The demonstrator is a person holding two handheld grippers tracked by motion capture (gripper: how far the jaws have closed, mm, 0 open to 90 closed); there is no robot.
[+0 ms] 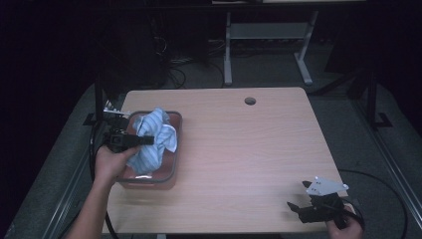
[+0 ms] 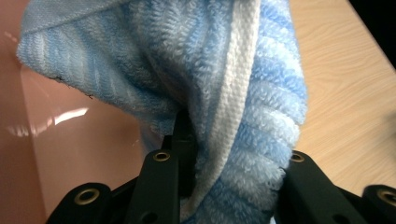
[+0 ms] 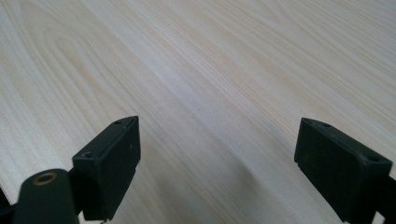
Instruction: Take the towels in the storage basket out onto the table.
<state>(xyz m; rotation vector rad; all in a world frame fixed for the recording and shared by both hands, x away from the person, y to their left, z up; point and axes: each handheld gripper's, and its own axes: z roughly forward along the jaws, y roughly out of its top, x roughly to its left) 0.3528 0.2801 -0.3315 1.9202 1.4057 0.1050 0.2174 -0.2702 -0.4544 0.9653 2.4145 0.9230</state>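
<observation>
A light blue striped towel (image 1: 155,135) hangs bunched over a clear pinkish plastic bin (image 1: 177,149) at the table's left side. My left gripper (image 1: 146,140) is shut on the towel and holds it above the bin. In the left gripper view the towel (image 2: 224,70) drapes between the black jaws of that gripper (image 2: 233,156), with the bin's floor (image 2: 70,154) below. My right gripper (image 1: 297,209) rests near the table's front right corner, open. Between its wide-apart jaws (image 3: 217,149) there is bare wood.
The light wooden table (image 1: 249,144) has a round cable hole (image 1: 250,101) at the back. Cables and a white desk frame (image 1: 229,55) lie on the dark floor beyond. A cable trails from the left gripper down the table's left edge.
</observation>
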